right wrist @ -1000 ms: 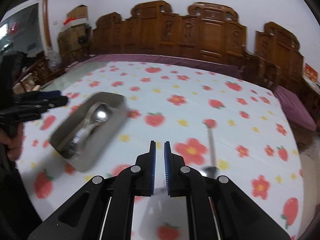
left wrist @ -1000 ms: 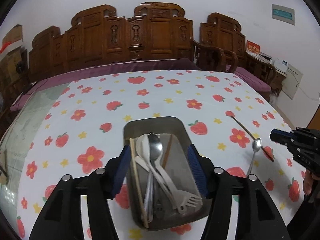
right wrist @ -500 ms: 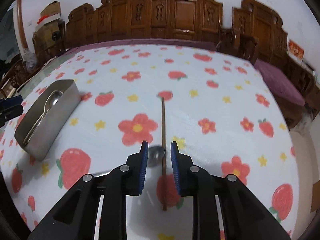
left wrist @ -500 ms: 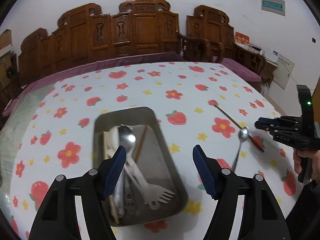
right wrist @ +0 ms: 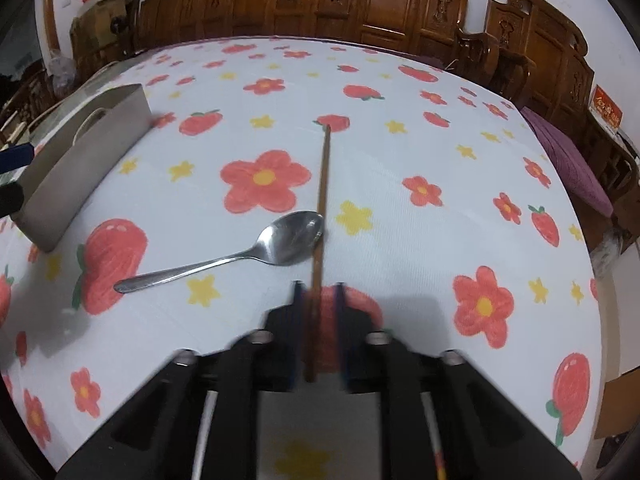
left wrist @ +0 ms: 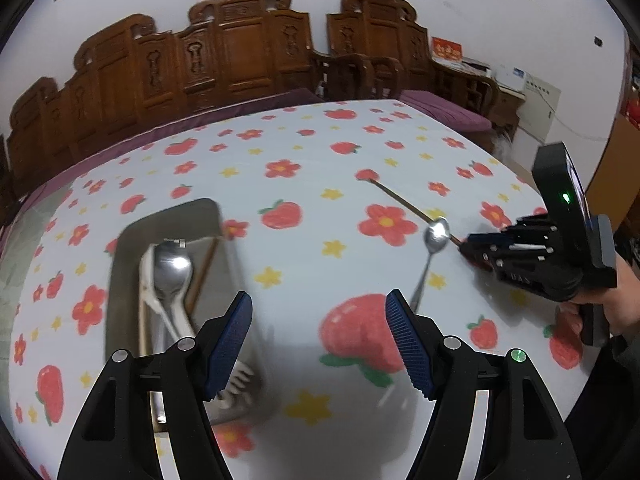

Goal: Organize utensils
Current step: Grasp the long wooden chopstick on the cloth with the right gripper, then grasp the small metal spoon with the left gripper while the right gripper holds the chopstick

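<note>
Wooden chopstick [right wrist: 322, 184] lies on the tablecloth [right wrist: 400, 240], pointing straight away from my right claw [right wrist: 318, 304], whose jaws have just been closing on its near end. My left claw [left wrist: 318, 340] hangs open between tray [left wrist: 124, 256] and spoon [left wrist: 430, 252].

Black left gripper [left wrist: 319, 340] hovers with jaws wide apart; black right gripper [right wrist: 318, 334], hand-held, angles downward, jaws narrowed.

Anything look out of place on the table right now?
Two utensils lie loose on the cloth outside the tray: a spoon and a chopstick, the spoon's bowl touching the chopstick. The right claw straddles the chopstick's near end. Nothing looks spilled or damaged.
</note>
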`<state>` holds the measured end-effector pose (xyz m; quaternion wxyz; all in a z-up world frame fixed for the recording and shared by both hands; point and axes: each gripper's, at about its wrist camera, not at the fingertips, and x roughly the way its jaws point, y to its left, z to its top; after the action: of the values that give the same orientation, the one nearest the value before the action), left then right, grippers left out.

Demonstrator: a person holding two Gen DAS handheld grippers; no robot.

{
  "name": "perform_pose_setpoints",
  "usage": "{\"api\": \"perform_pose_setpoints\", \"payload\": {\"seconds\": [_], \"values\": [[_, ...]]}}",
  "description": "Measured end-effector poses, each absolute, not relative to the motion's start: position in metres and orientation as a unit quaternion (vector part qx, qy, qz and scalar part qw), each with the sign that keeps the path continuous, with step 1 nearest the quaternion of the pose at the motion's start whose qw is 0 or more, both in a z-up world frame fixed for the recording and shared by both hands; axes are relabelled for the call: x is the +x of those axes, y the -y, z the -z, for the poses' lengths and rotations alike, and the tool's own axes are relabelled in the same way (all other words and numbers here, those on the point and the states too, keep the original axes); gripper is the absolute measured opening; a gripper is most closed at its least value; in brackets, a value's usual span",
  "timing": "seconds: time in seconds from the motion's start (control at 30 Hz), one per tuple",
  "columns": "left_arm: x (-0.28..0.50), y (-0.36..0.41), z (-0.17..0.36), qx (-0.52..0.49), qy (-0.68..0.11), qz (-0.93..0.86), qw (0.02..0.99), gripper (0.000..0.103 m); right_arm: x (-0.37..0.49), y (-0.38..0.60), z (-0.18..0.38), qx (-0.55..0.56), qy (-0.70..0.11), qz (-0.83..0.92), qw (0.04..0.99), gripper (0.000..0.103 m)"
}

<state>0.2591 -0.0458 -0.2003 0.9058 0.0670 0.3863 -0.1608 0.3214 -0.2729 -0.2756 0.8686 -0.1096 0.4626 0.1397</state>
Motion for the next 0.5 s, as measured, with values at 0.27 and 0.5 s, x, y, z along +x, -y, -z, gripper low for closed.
{"api": "perform_pose_setpoints", "payload": {"seconds": [0.27, 0.5], "values": [[0.272, 0.082, 0.211, 0.081, -0.402, 0.172, 0.896, 0.066, 0.33, 0.311, 0.274, -0.096, -0.465, -0.1, 0.874, 0.006], [0.296, 0.118, 0.222, 0.093, -0.412, 0.185, 0.887, 0.066, 0.339, 0.339, 0.269, -0.054, -0.459, -0.1, 0.881, 0.006]]}}
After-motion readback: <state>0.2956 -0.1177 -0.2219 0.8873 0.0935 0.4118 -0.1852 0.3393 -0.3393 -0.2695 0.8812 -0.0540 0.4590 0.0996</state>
